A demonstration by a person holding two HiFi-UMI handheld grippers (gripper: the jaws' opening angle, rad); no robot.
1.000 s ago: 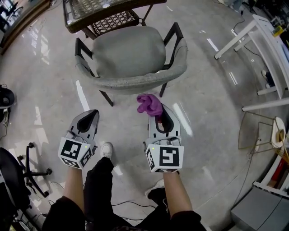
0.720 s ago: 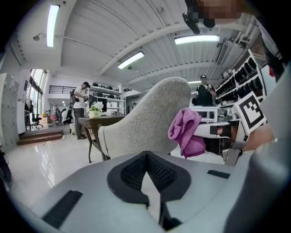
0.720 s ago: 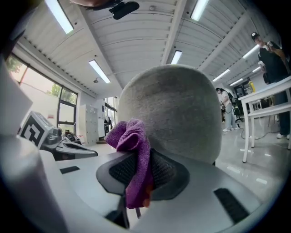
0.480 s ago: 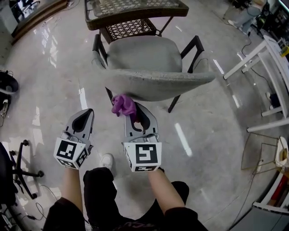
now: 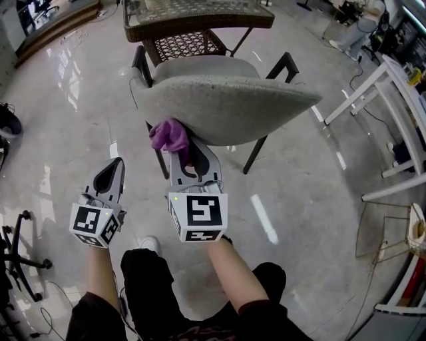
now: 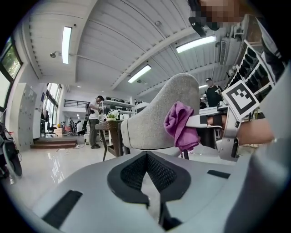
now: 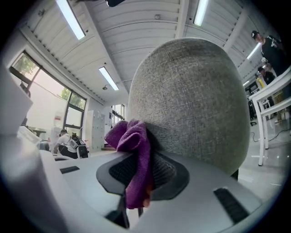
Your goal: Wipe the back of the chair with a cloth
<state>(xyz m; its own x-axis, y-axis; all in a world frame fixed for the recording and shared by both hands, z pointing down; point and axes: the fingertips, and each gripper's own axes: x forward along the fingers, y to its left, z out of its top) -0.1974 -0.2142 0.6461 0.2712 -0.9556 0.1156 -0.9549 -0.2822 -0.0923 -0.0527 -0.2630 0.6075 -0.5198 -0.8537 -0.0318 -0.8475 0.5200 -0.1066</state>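
Note:
A grey upholstered chair [image 5: 226, 100] with black legs stands in front of me, its curved back [image 7: 195, 104] facing me. My right gripper [image 5: 186, 154] is shut on a purple cloth [image 5: 170, 135], and the cloth [image 7: 134, 150] presses against the lower left of the chair back. From the left gripper view the cloth [image 6: 181, 125] shows bunched against the chair back [image 6: 157, 116]. My left gripper [image 5: 110, 176] hangs to the left of the chair, shut and holding nothing, apart from it.
A wicker table [image 5: 193, 16] stands just beyond the chair. White table frames [image 5: 386, 100] are at the right, an office chair base [image 5: 16, 246] at the lower left. A person's legs and shoes [image 5: 150, 246] are below the grippers. People stand in the far background [image 6: 94, 120].
The right gripper has carried the purple cloth forward onto the chair back's lower left. The chair now looms closer and the left gripper has shifted slightly left.

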